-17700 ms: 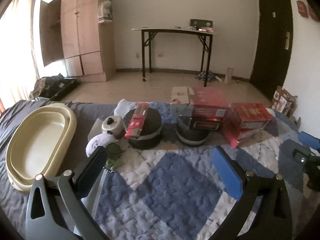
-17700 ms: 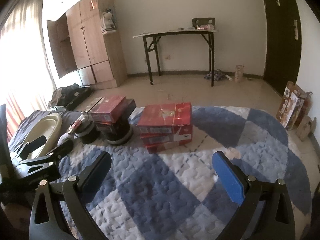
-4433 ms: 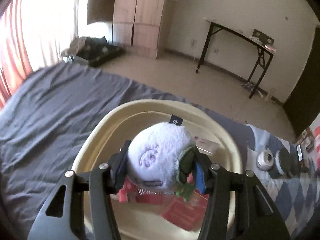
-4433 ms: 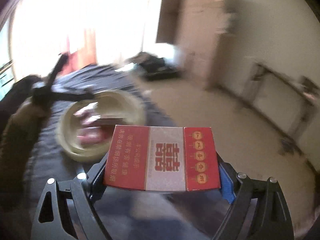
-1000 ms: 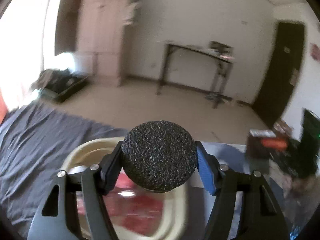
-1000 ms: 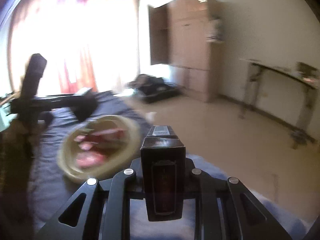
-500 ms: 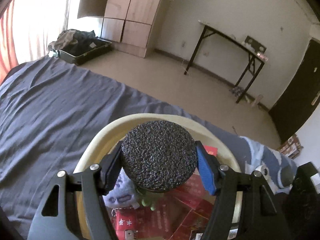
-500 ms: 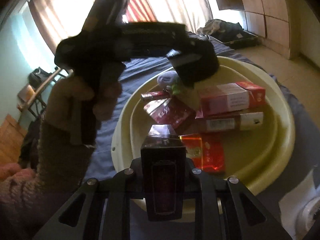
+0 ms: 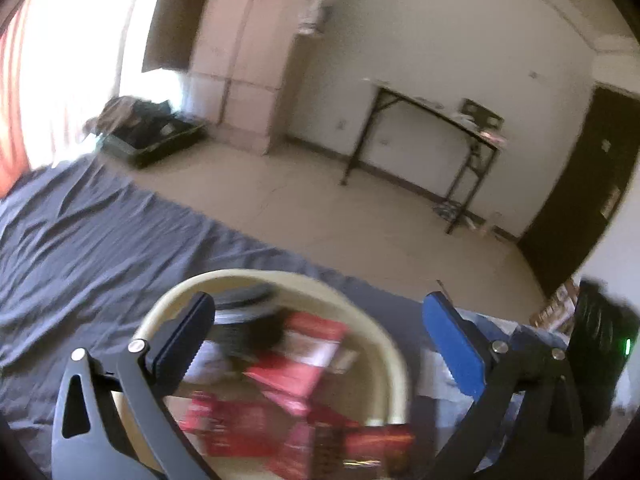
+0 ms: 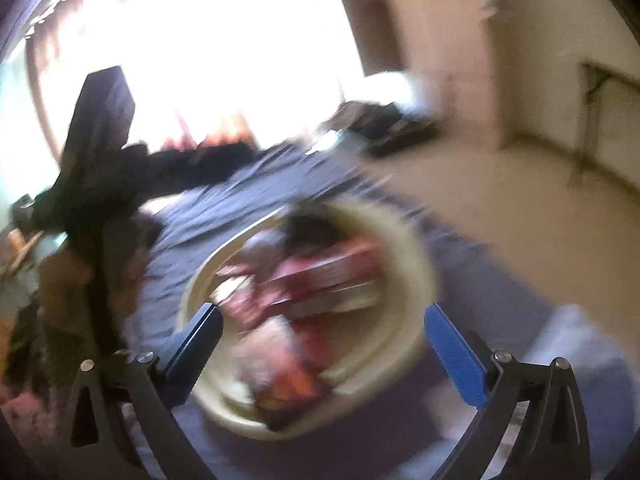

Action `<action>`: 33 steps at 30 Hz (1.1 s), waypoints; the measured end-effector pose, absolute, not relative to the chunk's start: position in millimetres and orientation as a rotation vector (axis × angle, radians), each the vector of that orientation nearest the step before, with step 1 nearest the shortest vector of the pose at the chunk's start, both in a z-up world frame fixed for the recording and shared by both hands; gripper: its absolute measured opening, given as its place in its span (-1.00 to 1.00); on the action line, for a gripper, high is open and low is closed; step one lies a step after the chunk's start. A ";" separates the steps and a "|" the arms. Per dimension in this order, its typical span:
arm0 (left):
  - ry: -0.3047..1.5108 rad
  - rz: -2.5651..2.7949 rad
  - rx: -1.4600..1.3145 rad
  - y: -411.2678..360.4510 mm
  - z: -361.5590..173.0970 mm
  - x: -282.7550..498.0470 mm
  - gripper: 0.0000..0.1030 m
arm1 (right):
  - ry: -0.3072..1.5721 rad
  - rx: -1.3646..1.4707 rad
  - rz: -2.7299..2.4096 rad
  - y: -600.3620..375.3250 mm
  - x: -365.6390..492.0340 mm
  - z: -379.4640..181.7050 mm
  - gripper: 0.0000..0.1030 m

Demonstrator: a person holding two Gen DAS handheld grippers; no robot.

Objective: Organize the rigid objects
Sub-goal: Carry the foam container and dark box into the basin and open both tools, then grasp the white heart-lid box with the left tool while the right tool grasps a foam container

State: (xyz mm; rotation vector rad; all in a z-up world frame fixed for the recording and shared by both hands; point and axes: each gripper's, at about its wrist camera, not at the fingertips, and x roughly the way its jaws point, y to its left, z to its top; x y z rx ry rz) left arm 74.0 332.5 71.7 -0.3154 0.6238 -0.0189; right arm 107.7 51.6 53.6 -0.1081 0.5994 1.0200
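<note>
The cream oval basin [image 9: 396,356] lies on a dark grey sheet [image 9: 88,240], with bare sheet to its left and beige floor [image 9: 360,216] beyond the far edge. The left gripper [image 9: 316,336] has just been opening; its jaws stand wide apart over the basin with nothing between them. The right gripper [image 10: 320,340] has likewise just been opening and is empty, the basin [image 10: 424,280] ahead of it. Red boxes [image 9: 296,372] and a dark round lid [image 9: 244,300] fill the basin, all smeared by blur. Both grippers hide the near rim.
</note>
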 end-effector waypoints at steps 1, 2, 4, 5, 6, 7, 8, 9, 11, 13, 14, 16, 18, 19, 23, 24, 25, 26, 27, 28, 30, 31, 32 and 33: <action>0.607 -0.045 -0.300 320.1 77.8 71.7 1.00 | 0.580 -0.113 0.969 38.5 105.0 58.8 0.99; 0.593 -0.085 -0.286 303.4 83.8 69.6 1.00 | 0.553 -0.124 0.901 20.8 103.2 64.6 0.99; 0.591 -0.158 -0.256 270.5 88.8 67.7 1.00 | 0.480 -0.155 0.752 -23.0 98.2 73.2 0.99; 0.597 -0.198 -0.229 248.9 88.9 67.3 1.00 | 0.458 -0.167 0.696 -36.1 95.1 72.2 0.99; 0.608 -0.228 -0.198 226.4 86.4 68.2 1.00 | 0.446 -0.187 0.614 -56.3 94.1 67.2 0.99; 0.617 -0.247 -0.183 213.1 83.4 69.2 1.00 | 0.454 -0.199 0.585 -63.9 93.2 61.7 0.99; 0.639 -0.279 -0.163 192.2 75.9 71.8 1.00 | 0.476 -0.217 0.552 -75.6 92.9 50.6 0.99; 0.662 -0.299 -0.156 177.0 67.9 75.1 1.00 | 0.486 -0.222 0.529 -79.6 90.6 41.8 0.99; 0.728 -0.317 -0.140 149.3 46.7 85.0 1.00 | 0.481 -0.211 0.447 -84.4 86.6 24.1 0.99; 0.779 -0.300 -0.118 130.7 24.4 94.2 1.00 | 0.494 -0.199 0.383 -93.5 86.2 7.2 0.99; 0.795 -0.291 -0.095 124.3 17.4 98.9 1.00 | 0.521 -0.186 0.377 -97.1 87.8 -2.9 0.99; 0.824 -0.272 -0.049 111.4 1.7 104.0 1.00 | 0.586 -0.173 0.365 -95.2 92.6 -17.3 0.99; 0.851 -0.282 -0.033 103.2 -13.0 108.0 0.99 | 0.630 -0.162 0.358 -102.7 96.3 -22.7 0.99; 0.865 -0.284 -0.021 99.6 -18.8 110.7 0.99 | 0.640 -0.160 0.353 -105.1 100.6 -26.7 0.99; 0.885 -0.273 0.036 86.3 -35.9 119.5 0.73 | 0.679 -0.159 0.347 -113.6 119.7 -40.1 0.98; 0.890 -0.268 0.038 84.4 -38.4 122.2 0.64 | 0.692 -0.141 0.364 -114.6 125.9 -42.3 0.92; 0.893 -0.262 0.036 83.6 -40.5 126.1 0.54 | 0.701 -0.134 0.370 -115.1 131.2 -44.9 0.87; 0.894 -0.250 0.037 83.0 -43.0 131.2 0.48 | 0.706 -0.130 0.381 -116.8 133.3 -46.4 0.73; 0.900 -0.242 0.043 81.2 -45.4 134.5 0.46 | 0.713 -0.128 0.399 -117.6 137.0 -47.8 0.46; 0.908 -0.236 0.045 81.1 -48.3 138.4 0.41 | 0.719 -0.127 0.413 -119.3 139.8 -49.7 0.35; 0.900 -0.238 0.040 81.0 -48.3 139.5 0.11 | 0.688 -0.105 0.441 -124.4 142.0 -46.8 0.30; 0.890 -0.237 0.053 80.3 -46.7 138.0 -0.01 | 0.679 -0.093 0.463 -127.7 141.1 -45.3 0.30; 0.879 -0.233 0.061 80.7 -43.9 136.9 -0.01 | 0.677 -0.082 0.490 -128.8 142.3 -44.4 0.29; 0.869 -0.232 0.053 82.5 -42.1 137.5 -0.01 | 0.673 -0.078 0.506 -129.9 141.1 -43.4 0.29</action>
